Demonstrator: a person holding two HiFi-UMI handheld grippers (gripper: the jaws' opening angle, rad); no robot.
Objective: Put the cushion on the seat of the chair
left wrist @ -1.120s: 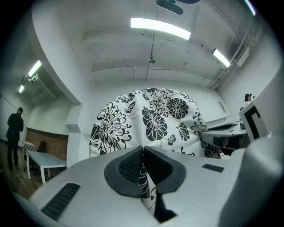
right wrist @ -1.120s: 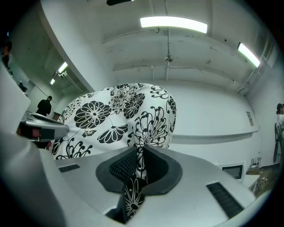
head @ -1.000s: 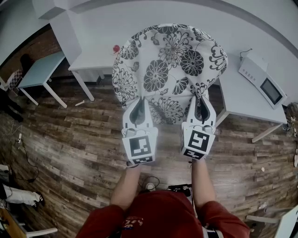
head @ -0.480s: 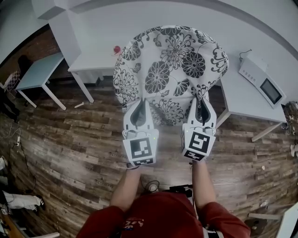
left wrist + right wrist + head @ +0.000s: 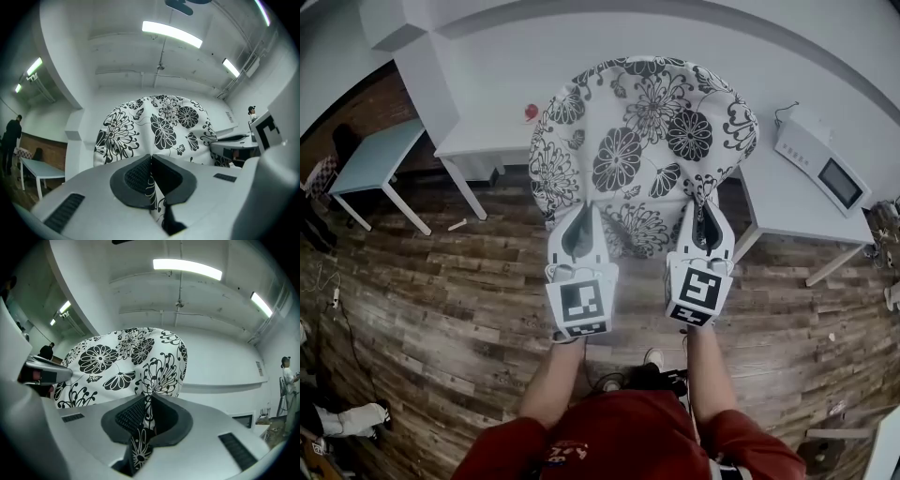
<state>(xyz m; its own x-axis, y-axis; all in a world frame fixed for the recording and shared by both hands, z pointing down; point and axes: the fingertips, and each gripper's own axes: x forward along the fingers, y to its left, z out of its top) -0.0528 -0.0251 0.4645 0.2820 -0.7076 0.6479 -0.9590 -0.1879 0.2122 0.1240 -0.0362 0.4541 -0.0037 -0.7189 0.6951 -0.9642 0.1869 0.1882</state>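
The cushion [image 5: 647,131], white with black flowers, is held in the upper middle of the head view, clear of the wooden floor [image 5: 441,272]. Its near edge is pinched in two places: by the left gripper [image 5: 584,211] at lower left and by the right gripper [image 5: 705,206] at lower right. In each gripper view a fold of printed cloth is seen squeezed between the dark fingers [image 5: 135,176], which are pressed nearly together on it. No chair can be made out in any view.

The cushion is judged to be light and soft. Some body is suggested in the padding, since a rounded shape is kept beyond the fingers. The hem is thin, and such a fold may slip. It is best taken deep at the seam, with the two grips kept well apart, so that the pad is spread flat rather than left to sag as it is laid on the seat.
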